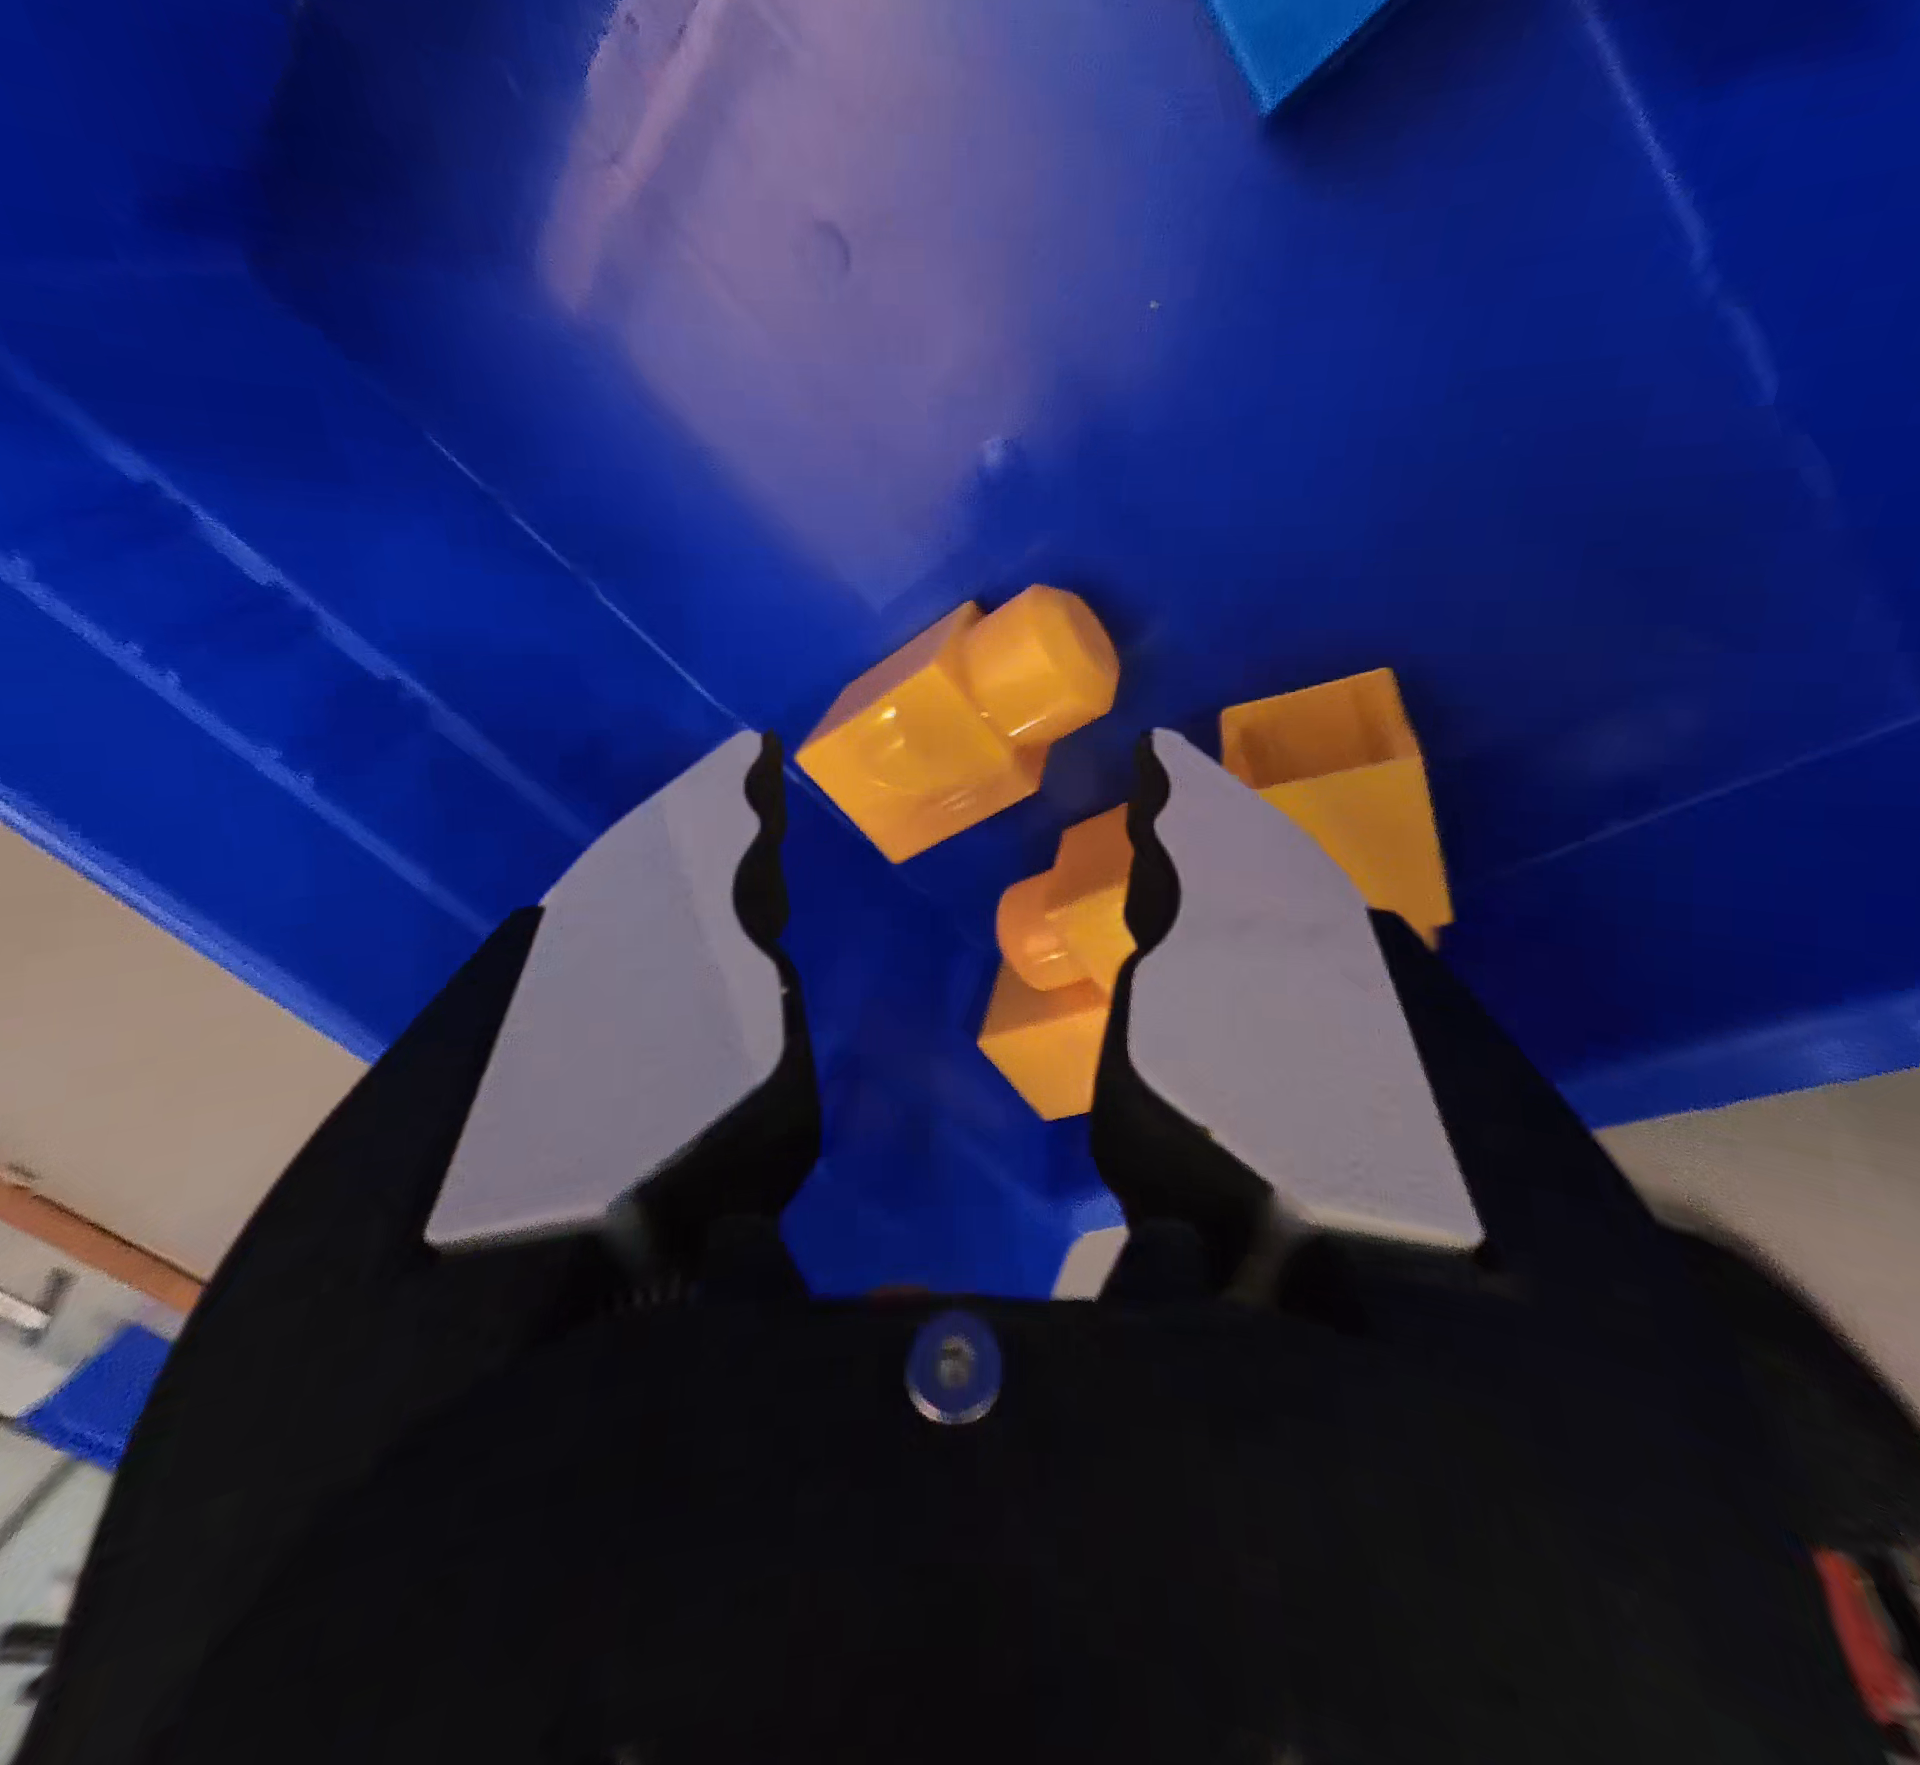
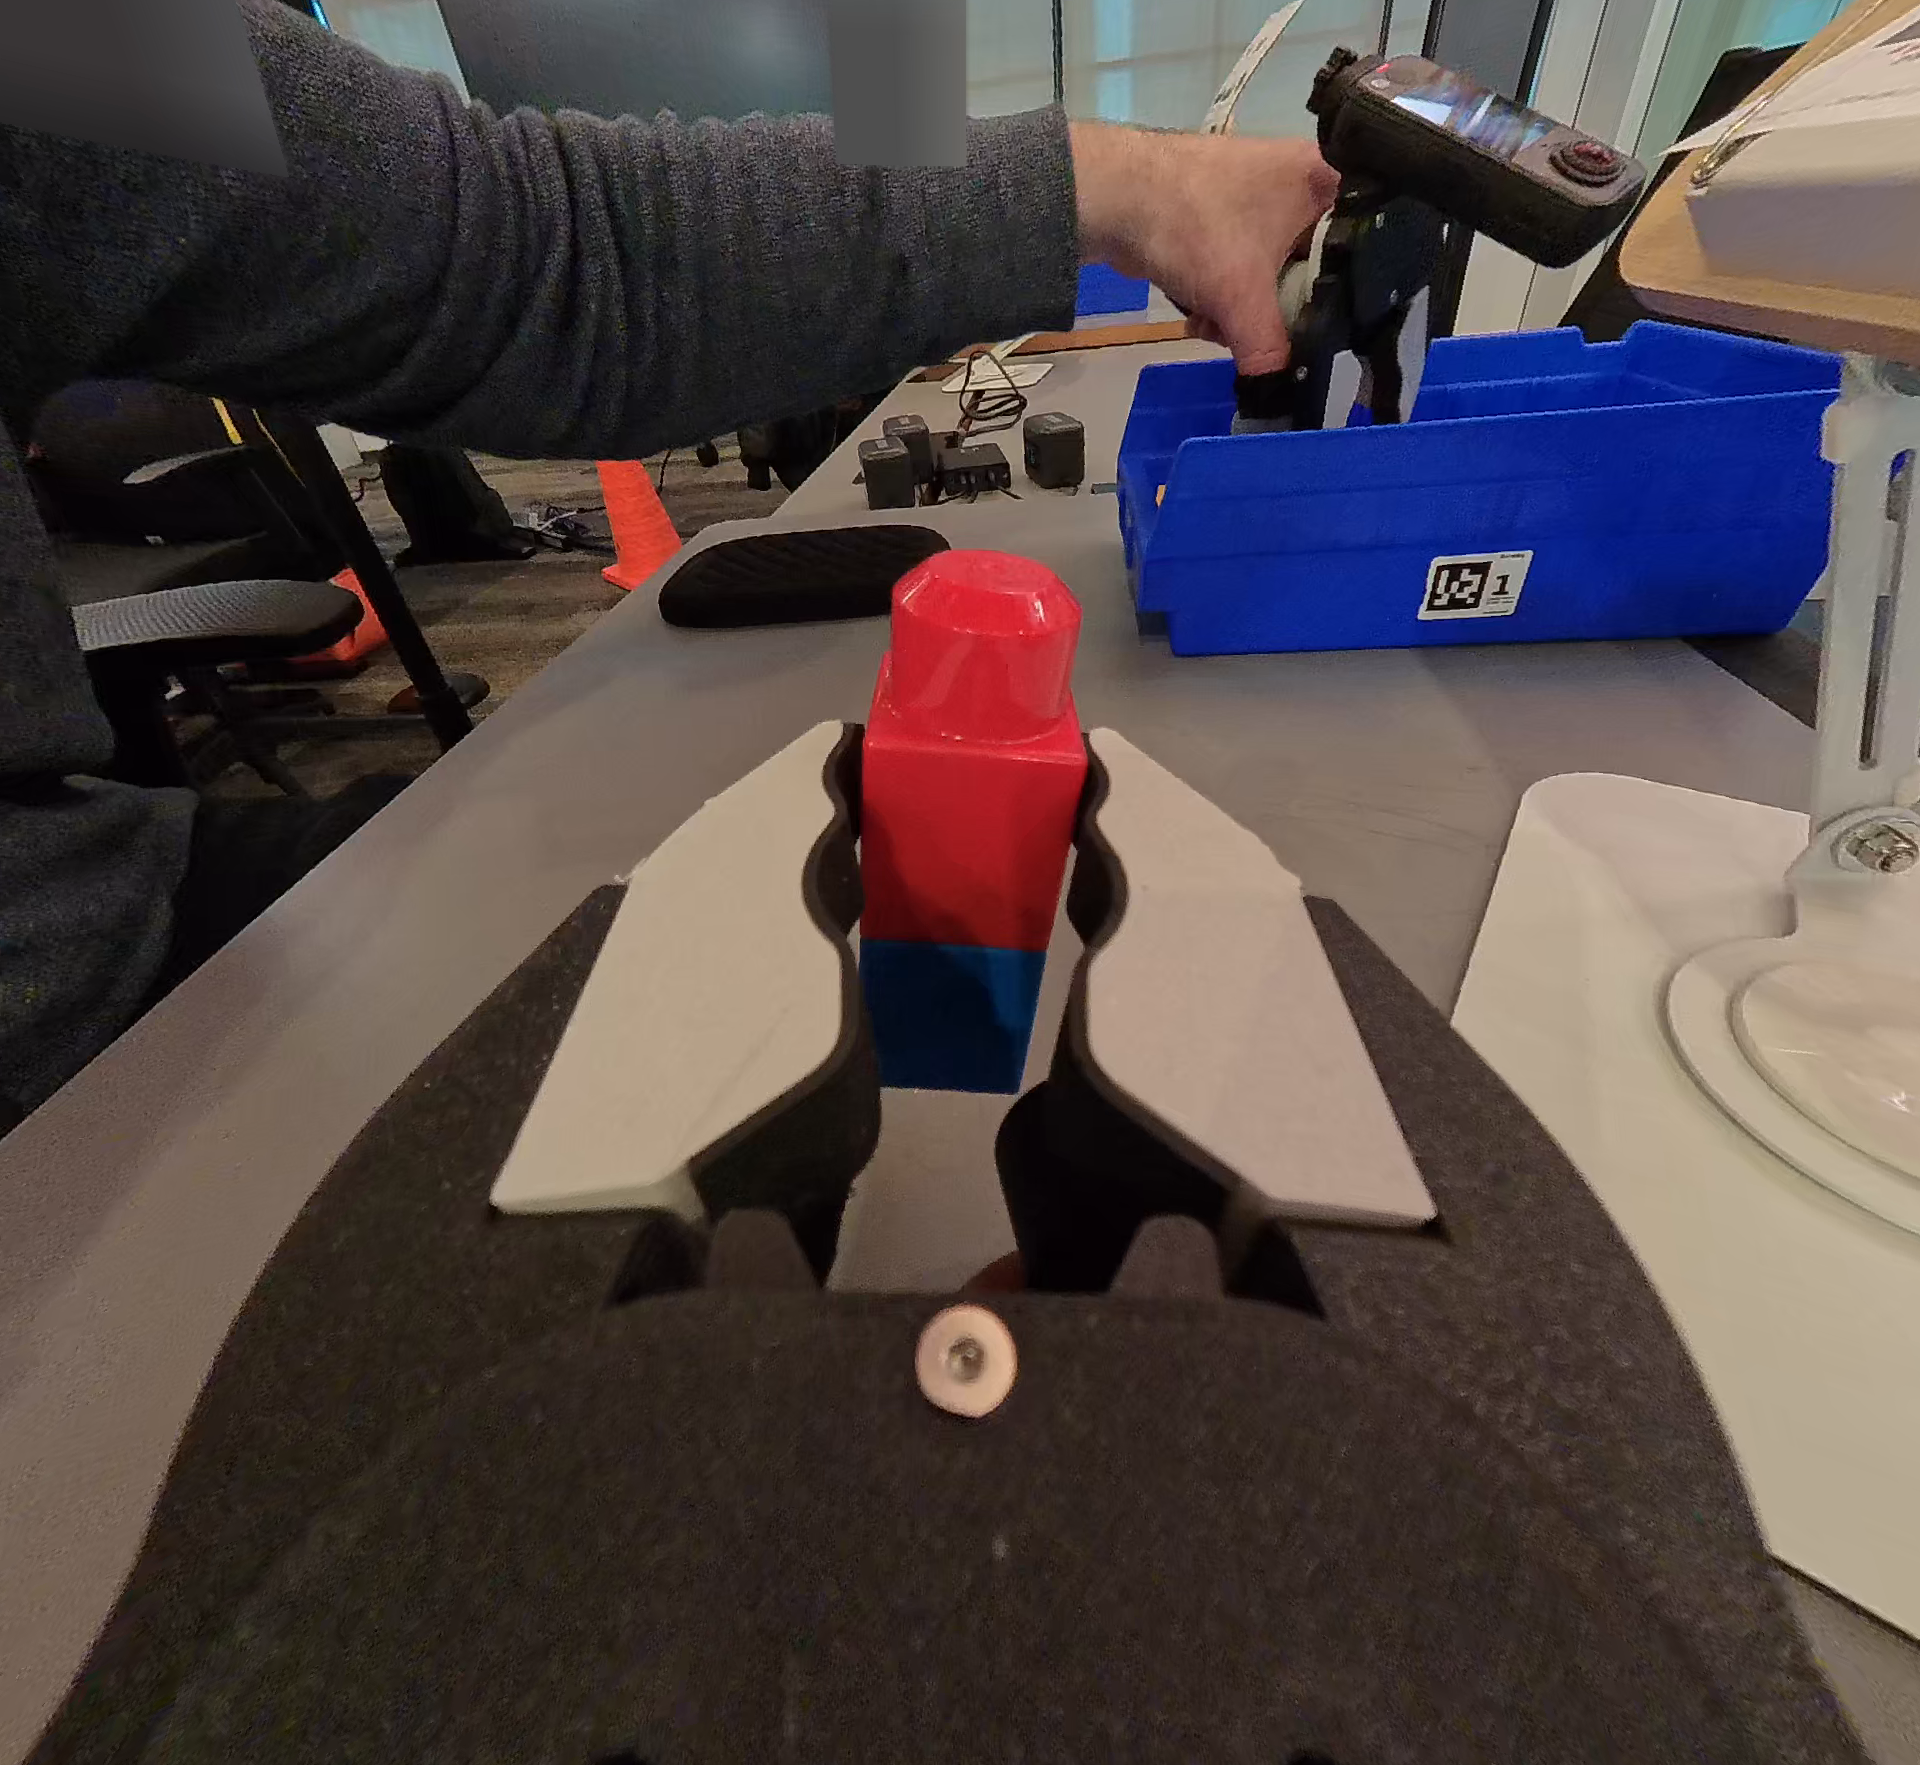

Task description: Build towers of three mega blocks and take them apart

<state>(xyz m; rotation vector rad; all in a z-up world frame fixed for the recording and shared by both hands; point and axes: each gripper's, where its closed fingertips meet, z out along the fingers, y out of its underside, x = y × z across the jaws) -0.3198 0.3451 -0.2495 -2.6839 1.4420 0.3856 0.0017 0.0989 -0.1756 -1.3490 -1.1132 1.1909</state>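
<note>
Left gripper (image 1: 956, 759), black w/ grey fingers, jaws apart, inside blue plastic bin (image 1: 416, 365). Three yellow plastic blocks (image 1: 935, 739) on bin floor near tips; one lies partly between fingers.

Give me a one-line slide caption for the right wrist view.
Right hand-held gripper clamps a red block stacked on a blue block, while the left hand-held gripper reaches into the blue bin.
</note>
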